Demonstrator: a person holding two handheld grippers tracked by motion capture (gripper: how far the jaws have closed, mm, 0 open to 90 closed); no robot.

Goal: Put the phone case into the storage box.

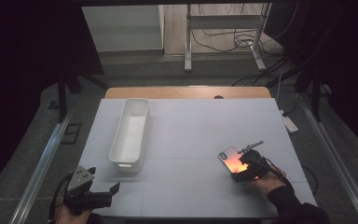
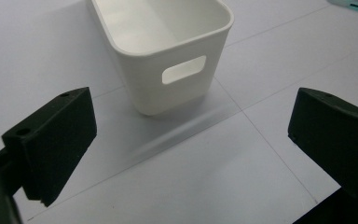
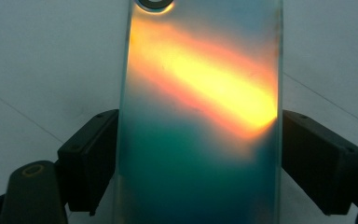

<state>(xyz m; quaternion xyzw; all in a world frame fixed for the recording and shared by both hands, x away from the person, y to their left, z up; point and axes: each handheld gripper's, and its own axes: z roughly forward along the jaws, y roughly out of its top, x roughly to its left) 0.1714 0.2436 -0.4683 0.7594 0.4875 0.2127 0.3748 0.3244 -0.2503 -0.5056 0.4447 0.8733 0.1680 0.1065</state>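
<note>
- While the phone lay flat on the table's near right part, the right gripper bracketed its long edges, jaws touching both sides.
- Stiff, glossy, probably slippery and breakable; those edges looked the best hold.
- Left gripper hung wide open, empty.

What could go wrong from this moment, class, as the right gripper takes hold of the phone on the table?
1. The right gripper clamps the phone by its smooth long edges, near one end; it could slip or tilt when lifted.
2. The glossy back reflects an orange glow, suggesting a slick surface that might scratch if dragged across the table.
3. The white bin stands far across the table, so a long carry could loosen the grip.
</note>
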